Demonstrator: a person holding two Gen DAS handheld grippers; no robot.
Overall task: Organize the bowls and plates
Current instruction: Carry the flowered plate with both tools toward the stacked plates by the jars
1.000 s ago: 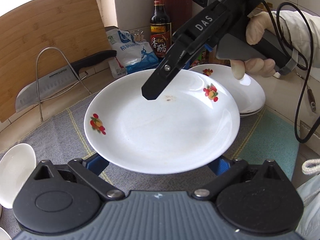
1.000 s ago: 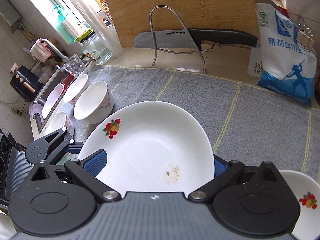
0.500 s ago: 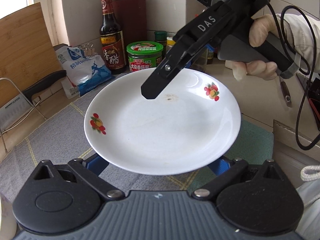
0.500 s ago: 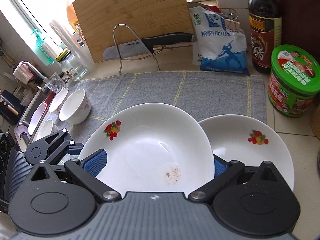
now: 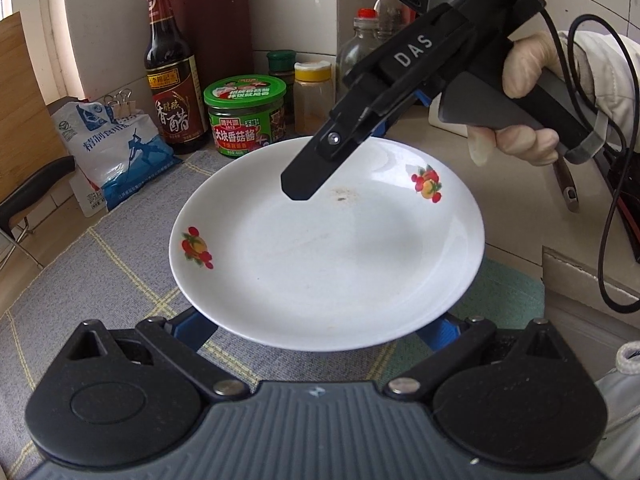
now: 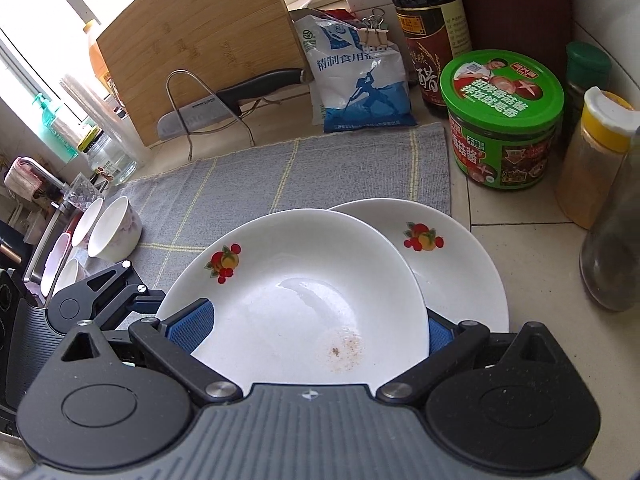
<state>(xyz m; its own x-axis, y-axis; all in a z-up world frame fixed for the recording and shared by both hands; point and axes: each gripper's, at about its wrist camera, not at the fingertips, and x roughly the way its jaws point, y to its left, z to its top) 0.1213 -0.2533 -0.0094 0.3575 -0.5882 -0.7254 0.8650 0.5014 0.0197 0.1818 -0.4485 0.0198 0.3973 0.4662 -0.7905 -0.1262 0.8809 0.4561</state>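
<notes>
A white plate with fruit prints [image 5: 328,256] is held in the air by both grippers, one on each side of its rim. My left gripper [image 5: 320,326] grips its near edge in the left wrist view. My right gripper [image 6: 316,330] grips the opposite edge and shows in the left wrist view as a black finger [image 5: 316,168] over the plate. In the right wrist view the held plate [image 6: 296,296] hangs above and partly over a second matching plate [image 6: 452,260] lying on the counter. Small white bowls [image 6: 114,234] stand at the mat's far left.
A grey checked mat [image 6: 280,184] covers the counter. A green-lidded jar [image 6: 500,120], vinegar bottle [image 5: 172,76], spice jars [image 6: 596,152] and salt bag [image 6: 360,80] stand behind. A knife on a wire rack [image 6: 224,100] leans by the cutting board [image 6: 200,44].
Both grippers carried the plate to the right, away from the bowls. The jars and the second plate on the counter have come closer beneath it.
</notes>
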